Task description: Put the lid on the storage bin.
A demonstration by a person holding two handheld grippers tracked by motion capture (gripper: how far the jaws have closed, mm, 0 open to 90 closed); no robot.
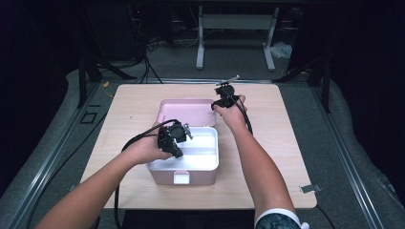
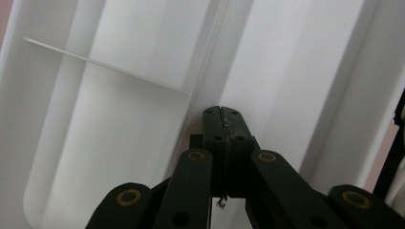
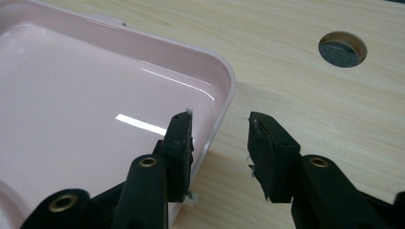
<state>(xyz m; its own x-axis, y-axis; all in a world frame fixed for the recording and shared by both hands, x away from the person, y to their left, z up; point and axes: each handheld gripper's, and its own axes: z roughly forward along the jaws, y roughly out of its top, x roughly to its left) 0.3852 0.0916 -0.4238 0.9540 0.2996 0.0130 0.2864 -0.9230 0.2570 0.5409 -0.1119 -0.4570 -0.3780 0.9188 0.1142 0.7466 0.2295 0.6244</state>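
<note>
A pink box (image 1: 165,177) stands open at the middle of the table, with a white divided tray (image 1: 203,149) in it. Its pink lid (image 1: 188,112) lies flat behind it. My left gripper (image 1: 177,139) reaches down into the tray (image 2: 119,124); its jaws are pressed together beside the tray's middle ridge (image 2: 203,52), and I cannot tell if they pinch it. My right gripper (image 1: 218,105) is at the lid's right edge. There it (image 3: 219,138) stands open astride the lid's rim (image 3: 224,81), one jaw over the lid's glossy inside (image 3: 86,95), the other over the table.
The light wooden table (image 1: 277,143) has bare room on both sides of the box. A round cable hole (image 3: 343,49) sits in the wood beyond the lid. A white latch (image 1: 181,178) is on the box's front. Dark floor and a table frame (image 1: 236,21) lie behind.
</note>
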